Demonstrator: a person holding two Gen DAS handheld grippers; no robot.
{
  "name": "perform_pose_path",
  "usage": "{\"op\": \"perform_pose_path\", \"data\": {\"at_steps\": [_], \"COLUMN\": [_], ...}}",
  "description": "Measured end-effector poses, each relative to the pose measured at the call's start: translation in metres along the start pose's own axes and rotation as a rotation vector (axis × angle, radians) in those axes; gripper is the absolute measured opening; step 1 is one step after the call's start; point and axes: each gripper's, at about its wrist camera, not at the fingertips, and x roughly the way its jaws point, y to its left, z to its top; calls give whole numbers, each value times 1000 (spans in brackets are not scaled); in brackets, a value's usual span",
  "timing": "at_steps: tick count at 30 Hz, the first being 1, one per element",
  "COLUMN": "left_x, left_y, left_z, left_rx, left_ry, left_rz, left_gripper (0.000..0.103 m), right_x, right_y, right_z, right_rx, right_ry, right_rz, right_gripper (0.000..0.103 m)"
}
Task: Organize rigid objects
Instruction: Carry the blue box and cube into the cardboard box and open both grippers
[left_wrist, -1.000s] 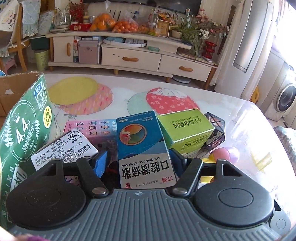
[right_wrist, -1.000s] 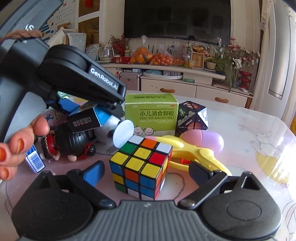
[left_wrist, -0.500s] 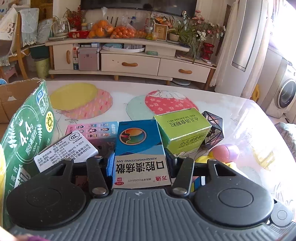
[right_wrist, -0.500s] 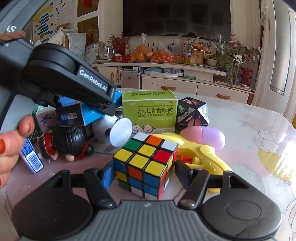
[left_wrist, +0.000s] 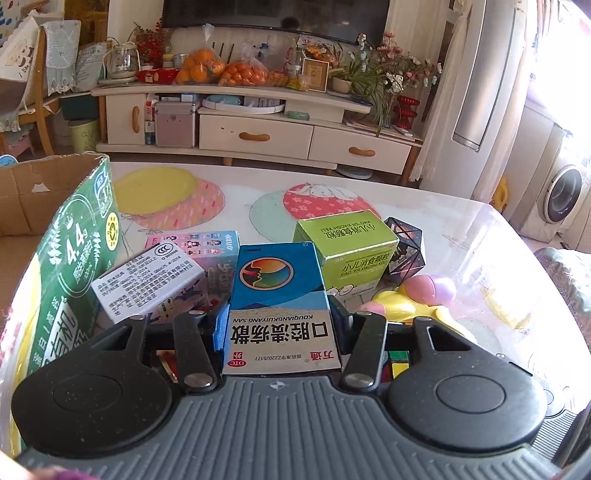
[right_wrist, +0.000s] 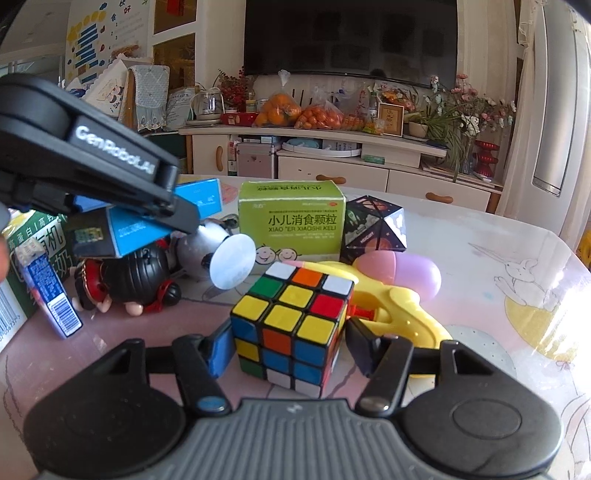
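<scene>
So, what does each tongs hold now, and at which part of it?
The left tongs have just closed on the blue medicine box, pads on its long sides near the white end. The right tongs have just closed on the Rubik's cube, at its side faces.

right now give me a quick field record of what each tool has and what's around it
left tool: shut on the blue medicine box, lifted off the table
right tool: closed around the puzzle cube, which sits on the table
jaw motion: both have just been closing
behind cube: green medicine box, upright
right of cube: yellow toy, pink and purple egg
far left: green carton, open cardboard box
</scene>
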Motion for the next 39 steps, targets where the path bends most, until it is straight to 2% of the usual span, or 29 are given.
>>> {"op": "perform_pose_path", "data": {"at_steps": [10, 22, 39], "left_x": [-19, -40, -70], "left_y": [3, 9, 31], "left_z": [-9, -15, -11], "left_rx": [-6, -4, -42], "left_ry": [-11, -19, -99], "left_rz": [-37, -98, -119], "left_gripper": [63, 63, 63], "right_x": [-13, -42, -72], "right_y": [8, 40, 83], "right_z": [2, 10, 33], "right_rx": [-15, -116, -236], "right_ry": [-33, -128, -269], "right_rz": [-18, -11, -15], "right_gripper": [62, 62, 62]}}
